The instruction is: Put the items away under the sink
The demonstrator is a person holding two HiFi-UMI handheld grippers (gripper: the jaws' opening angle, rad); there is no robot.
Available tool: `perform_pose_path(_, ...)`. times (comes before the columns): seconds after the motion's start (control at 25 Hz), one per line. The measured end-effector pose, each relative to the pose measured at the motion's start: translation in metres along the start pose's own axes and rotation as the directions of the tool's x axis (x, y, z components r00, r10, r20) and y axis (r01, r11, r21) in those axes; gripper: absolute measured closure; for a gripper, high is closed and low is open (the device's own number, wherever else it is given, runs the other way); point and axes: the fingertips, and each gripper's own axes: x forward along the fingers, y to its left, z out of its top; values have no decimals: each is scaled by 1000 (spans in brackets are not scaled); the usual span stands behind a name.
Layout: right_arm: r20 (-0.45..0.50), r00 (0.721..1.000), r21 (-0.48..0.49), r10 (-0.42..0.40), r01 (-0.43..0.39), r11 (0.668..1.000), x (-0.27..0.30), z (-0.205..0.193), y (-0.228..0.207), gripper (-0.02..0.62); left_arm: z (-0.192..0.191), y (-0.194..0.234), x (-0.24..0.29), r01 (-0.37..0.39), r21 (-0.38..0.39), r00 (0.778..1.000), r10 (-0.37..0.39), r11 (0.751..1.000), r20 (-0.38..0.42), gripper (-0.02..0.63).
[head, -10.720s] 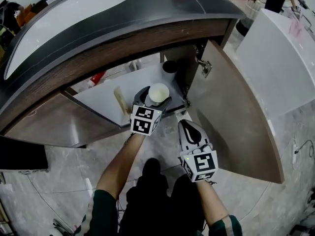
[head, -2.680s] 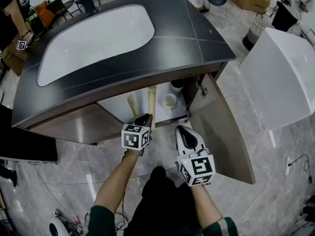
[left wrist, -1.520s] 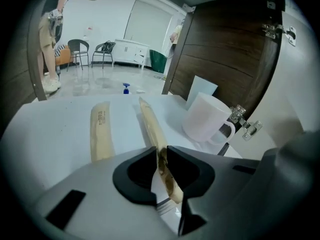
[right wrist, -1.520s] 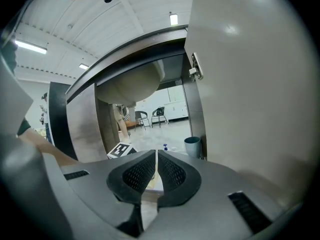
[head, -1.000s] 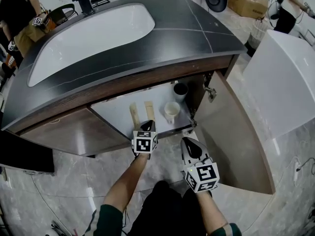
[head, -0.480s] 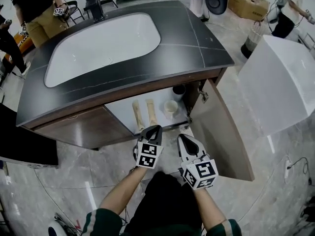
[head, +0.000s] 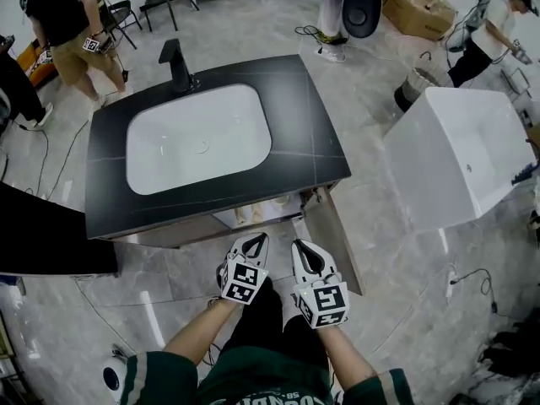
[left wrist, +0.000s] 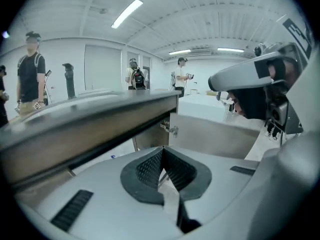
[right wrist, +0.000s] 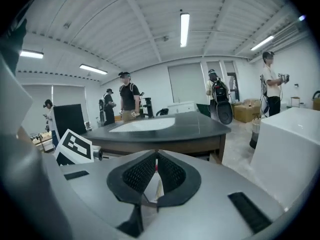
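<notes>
The dark vanity counter (head: 312, 133) with its white basin (head: 198, 137) and black faucet (head: 177, 66) fills the head view. Beneath its front edge, the open cabinet shows only slivers of two pale wooden-handled items (head: 247, 215) and a white cup (head: 280, 200). My left gripper (head: 260, 240) and right gripper (head: 298, 248) hang side by side in front of the cabinet, above the floor. Both are shut and empty. In the left gripper view, the left gripper (left wrist: 162, 153) points at the counter's edge. The right gripper (right wrist: 156, 160) looks over the counter top (right wrist: 165, 126).
The cabinet's right door (head: 333, 239) stands open beside my right gripper. A white tub (head: 460, 154) sits to the right, a black panel (head: 42, 243) to the left. People (head: 63, 15) stand behind the vanity. A cable (head: 460, 277) lies on the marble floor.
Both grippers have risen and drawn back from the cabinet. The view has climbed, so the counter now hides most of the shelf and its items.
</notes>
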Motion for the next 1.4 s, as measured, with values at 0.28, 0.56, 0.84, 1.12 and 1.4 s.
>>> perform_pose_path(0.28, -32, 999, 32, 11, -10, 999, -43, 156, 36, 552, 153, 24, -96, 22, -5, 1000, -21, 1000, 20, 595)
perform_pose_path(0.56, -11, 999, 52, -43, 43, 998, -68, 220, 47, 551, 222, 33, -154, 75, -91, 997, -72, 993, 43, 595)
perform_pose_path(0.84, 22, 1000, 11, -12, 12, 1000, -68, 240, 57, 552, 247, 36, -159, 77, -62, 993, -71, 995, 92, 595)
perform_pose_path(1.12, 25, 1000, -25, 14, -13, 1000, -75, 243, 58, 554, 261, 32, -156, 69, -59, 992, -62, 996, 113, 595)
perform_pose_path(1.4, 40, 998, -7, 38, -38, 999, -76, 247, 68, 554, 267, 31, -168, 76, -81, 991, -66, 994, 118, 595)
